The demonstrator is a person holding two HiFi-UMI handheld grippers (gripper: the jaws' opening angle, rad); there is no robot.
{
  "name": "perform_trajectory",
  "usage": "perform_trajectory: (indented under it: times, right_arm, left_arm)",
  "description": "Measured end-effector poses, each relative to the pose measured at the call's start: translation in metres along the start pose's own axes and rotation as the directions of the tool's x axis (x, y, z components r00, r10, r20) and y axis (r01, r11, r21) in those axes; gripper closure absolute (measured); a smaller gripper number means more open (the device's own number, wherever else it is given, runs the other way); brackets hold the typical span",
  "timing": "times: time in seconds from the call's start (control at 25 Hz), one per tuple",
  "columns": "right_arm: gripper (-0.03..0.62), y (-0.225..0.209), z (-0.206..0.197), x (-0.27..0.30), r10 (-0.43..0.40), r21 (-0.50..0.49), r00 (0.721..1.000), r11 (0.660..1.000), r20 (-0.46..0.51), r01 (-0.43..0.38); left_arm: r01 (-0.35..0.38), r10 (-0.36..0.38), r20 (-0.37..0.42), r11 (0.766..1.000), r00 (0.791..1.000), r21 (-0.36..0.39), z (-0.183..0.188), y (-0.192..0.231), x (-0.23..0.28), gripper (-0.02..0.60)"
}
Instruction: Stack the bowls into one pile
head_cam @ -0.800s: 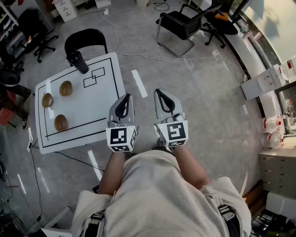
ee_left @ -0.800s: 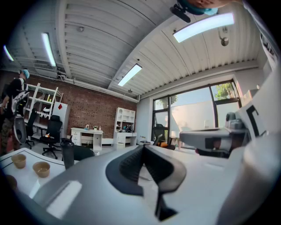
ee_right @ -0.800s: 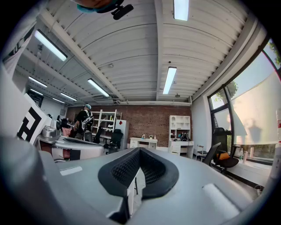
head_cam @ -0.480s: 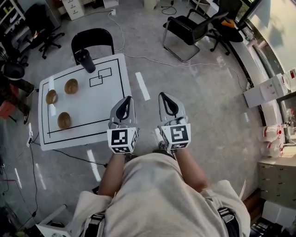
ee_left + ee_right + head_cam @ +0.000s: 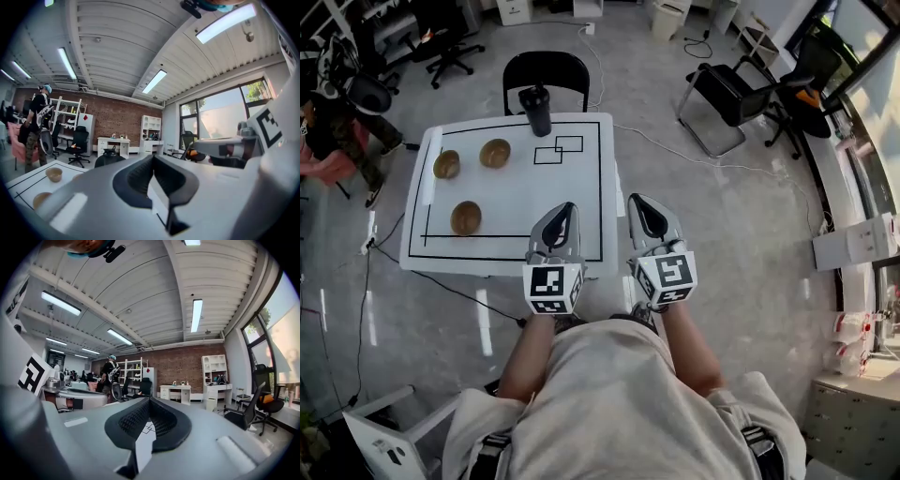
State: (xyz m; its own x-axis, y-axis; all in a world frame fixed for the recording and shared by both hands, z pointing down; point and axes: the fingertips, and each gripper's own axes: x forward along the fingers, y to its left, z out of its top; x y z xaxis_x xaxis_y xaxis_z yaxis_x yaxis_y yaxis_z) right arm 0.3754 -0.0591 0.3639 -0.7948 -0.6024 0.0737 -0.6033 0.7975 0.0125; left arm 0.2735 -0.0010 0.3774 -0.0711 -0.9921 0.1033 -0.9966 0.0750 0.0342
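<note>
Room: open office with a grey floor and a brick back wall; a white bench (image 5: 516, 202) with a black border line stands just ahead of the person.
Bowls: left bowl (image 5: 446, 164), far bowl (image 5: 495, 153) and near bowl (image 5: 466, 217) sit upright and apart, none nested, at ten o'clock from the grippers.
Tumbler: a black tumbler (image 5: 536, 111) stands at the bench's twelve o'clock edge.
Left hand-held gripper (image 5: 562, 217): jaws pressed together, empty, level over the bench's six o'clock edge.
Right hand-held gripper (image 5: 649, 214): likewise closed and empty, at three o'clock of the left one.
Why: probably a carrying posture; stacking not begun.
</note>
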Motion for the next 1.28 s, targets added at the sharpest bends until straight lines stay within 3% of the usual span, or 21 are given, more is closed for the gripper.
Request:
perform_trajectory:
  times: [0.32, 0.52, 0.96, 1.28]
  right_arm:
    - [0.592, 0.110, 0.006, 0.047, 0.165, -0.022, 0.986, 0.986, -0.014, -0.165]
    - [0.594, 0.152, -0.002, 0.060, 0.197, -0.035, 0.979, 0.979, -0.043, -0.199]
    - [0.594, 0.164, -0.018, 0.092, 0.234, -0.067, 0.962, 0.967, -0.139, -0.245]
    - [0.594, 0.165, -0.006, 0.152, 0.318, -0.072, 0.939, 0.942, -0.131, -0.329]
  left_arm:
    - [-0.154, 0.154, -0.006, 0.988, 0.988, -0.012, -0.002, 0.107, -0.068, 0.578]
    - [-0.228, 0.227, -0.024, 0.972, 0.974, -0.051, -0.016, 0.157, -0.102, 0.578]
    - [-0.278, 0.271, -0.073, 0.955, 0.960, -0.107, -0.042, 0.187, -0.101, 0.578]
    - [-0.391, 0.382, -0.087, 0.912, 0.920, -0.125, -0.038, 0.234, -0.091, 0.578]
